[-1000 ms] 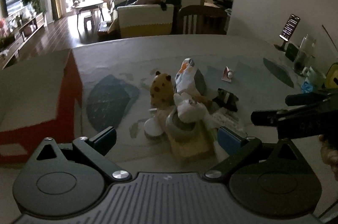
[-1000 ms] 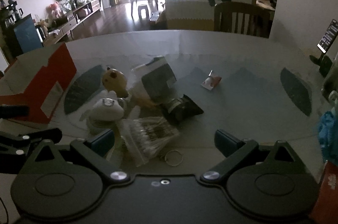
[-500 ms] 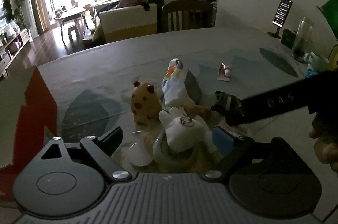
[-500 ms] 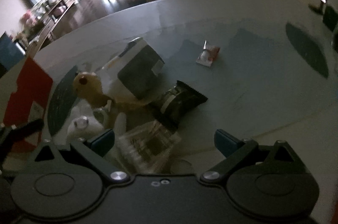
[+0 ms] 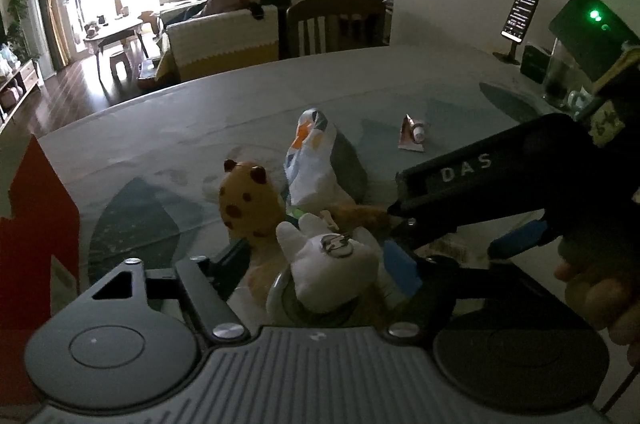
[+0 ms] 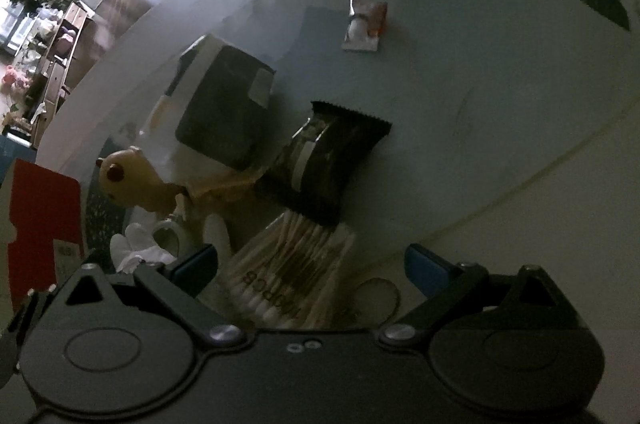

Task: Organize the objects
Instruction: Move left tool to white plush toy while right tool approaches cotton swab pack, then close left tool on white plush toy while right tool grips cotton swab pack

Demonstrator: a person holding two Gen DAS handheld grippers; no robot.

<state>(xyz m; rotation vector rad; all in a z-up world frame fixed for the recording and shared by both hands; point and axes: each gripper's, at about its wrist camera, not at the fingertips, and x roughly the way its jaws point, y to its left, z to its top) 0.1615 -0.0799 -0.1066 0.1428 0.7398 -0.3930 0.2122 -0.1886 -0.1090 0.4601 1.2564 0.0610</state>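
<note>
On the table [image 5: 168, 128], the left claw [image 5: 316, 264] sits spread around a white plush toy [image 5: 332, 264], its fingers either side, not visibly pinching. The right claw [image 6: 312, 264] hangs open over a bag of cotton swabs [image 6: 292, 272], with a dark snack packet [image 6: 328, 164] just beyond. A yellow spotted toy [image 5: 248, 200] stands left of the pile; a red box [image 5: 36, 224] sits far left.

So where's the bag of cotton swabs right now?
In the right wrist view, the swab bag lies between the open right gripper fingers, just below the dark snack packet.
</note>
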